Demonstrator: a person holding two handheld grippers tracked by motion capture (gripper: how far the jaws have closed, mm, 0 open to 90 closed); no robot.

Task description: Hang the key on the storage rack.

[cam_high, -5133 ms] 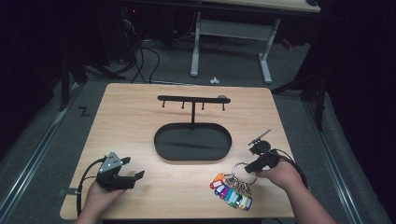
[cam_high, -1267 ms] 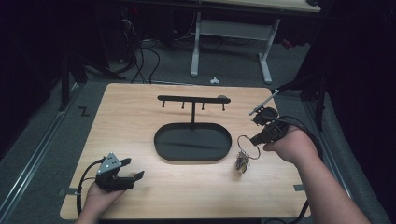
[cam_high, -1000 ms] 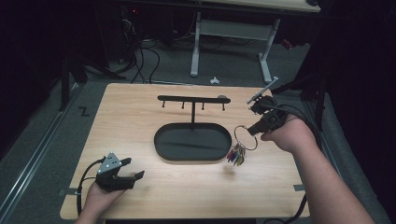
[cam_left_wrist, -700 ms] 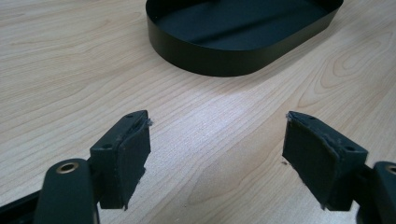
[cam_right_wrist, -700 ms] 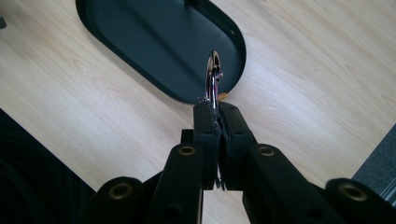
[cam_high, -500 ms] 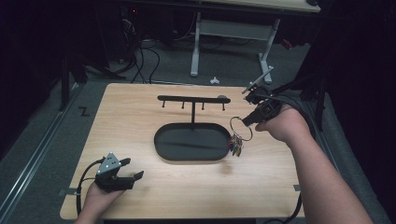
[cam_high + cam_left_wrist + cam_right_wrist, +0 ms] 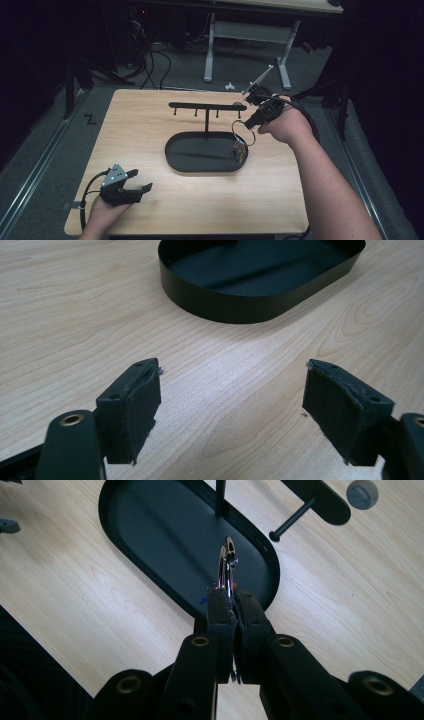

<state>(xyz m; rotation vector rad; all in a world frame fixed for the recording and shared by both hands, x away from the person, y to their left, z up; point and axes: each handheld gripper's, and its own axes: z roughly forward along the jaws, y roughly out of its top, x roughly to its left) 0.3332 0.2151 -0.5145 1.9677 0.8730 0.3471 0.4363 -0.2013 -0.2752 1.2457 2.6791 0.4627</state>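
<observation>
While no writing is legible, right gripper (image 7: pixel 232 611) clamps key ring (image 7: pixel 227 562); left gripper (image 7: pixel 232 405) gapes.

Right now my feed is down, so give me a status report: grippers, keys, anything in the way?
Left hand-held gripper open, low at table's near corner. Right hand-held gripper shut on key ring, keys dangling over tray's right end, beside the hook bar. Nothing blocking.

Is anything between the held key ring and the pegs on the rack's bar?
Nothing visible. The right gripper holds the key ring just off the right end of the bar, above the tray's right edge.
</observation>
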